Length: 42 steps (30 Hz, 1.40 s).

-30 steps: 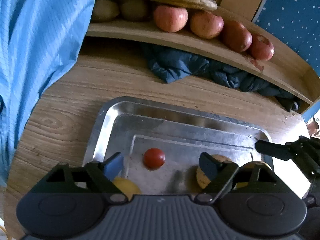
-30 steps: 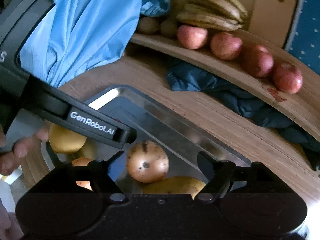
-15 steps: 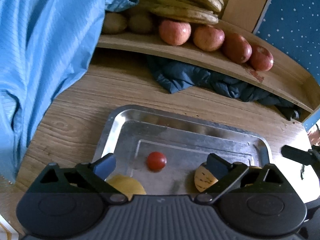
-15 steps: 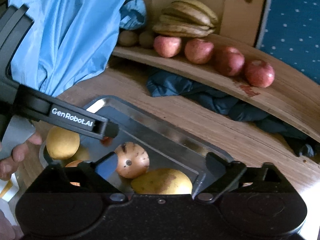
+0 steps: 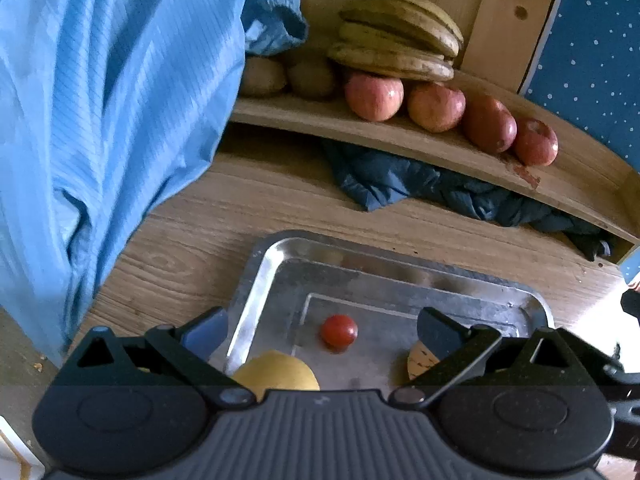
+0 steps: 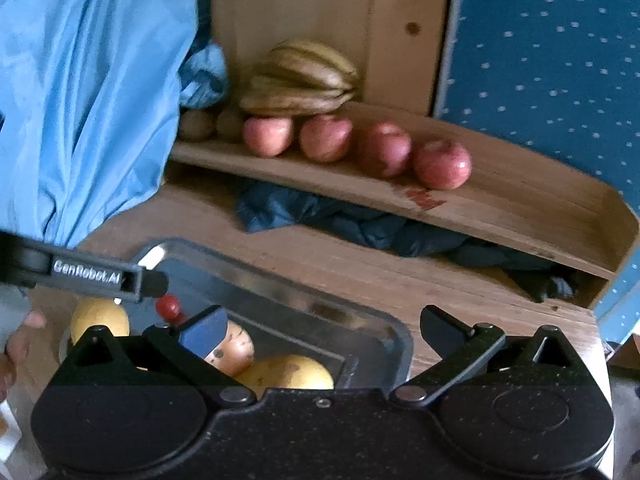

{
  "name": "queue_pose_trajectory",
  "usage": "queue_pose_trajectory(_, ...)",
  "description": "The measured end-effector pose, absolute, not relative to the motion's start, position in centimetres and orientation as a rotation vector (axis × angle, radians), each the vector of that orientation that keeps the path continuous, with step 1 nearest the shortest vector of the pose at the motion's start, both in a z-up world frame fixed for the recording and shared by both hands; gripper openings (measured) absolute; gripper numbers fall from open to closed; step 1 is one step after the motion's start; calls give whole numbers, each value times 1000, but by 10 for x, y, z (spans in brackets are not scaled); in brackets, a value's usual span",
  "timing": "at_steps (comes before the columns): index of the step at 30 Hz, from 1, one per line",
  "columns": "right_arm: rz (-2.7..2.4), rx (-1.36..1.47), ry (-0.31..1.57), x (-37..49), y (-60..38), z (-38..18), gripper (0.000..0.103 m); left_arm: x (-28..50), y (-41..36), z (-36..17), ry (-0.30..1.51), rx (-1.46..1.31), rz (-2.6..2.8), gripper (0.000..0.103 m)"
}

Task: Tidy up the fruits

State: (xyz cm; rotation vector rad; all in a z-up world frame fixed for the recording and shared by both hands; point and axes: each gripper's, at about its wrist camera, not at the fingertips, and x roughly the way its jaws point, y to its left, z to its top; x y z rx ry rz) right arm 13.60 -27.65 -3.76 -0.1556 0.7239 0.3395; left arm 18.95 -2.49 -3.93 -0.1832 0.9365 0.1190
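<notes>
"GenRobot.AI" lettering along left hand-held gripper [image 6: 154,284]

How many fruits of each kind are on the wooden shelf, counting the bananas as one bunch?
Apples: 4
Brown round fruits: 2
Banana bunch: 1
Total: 7
</notes>
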Motion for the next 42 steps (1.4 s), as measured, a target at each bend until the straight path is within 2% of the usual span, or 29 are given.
queue_pose_trajectory(24, 238, -104, 649, 115, -278, -29, 102, 160, -20, -21, 854, -133, 109, 103)
queue_pose_trajectory(42, 125, -91, 647, 55, -257, -9, 102, 121, 5, -12, 807, -103, -7, 103)
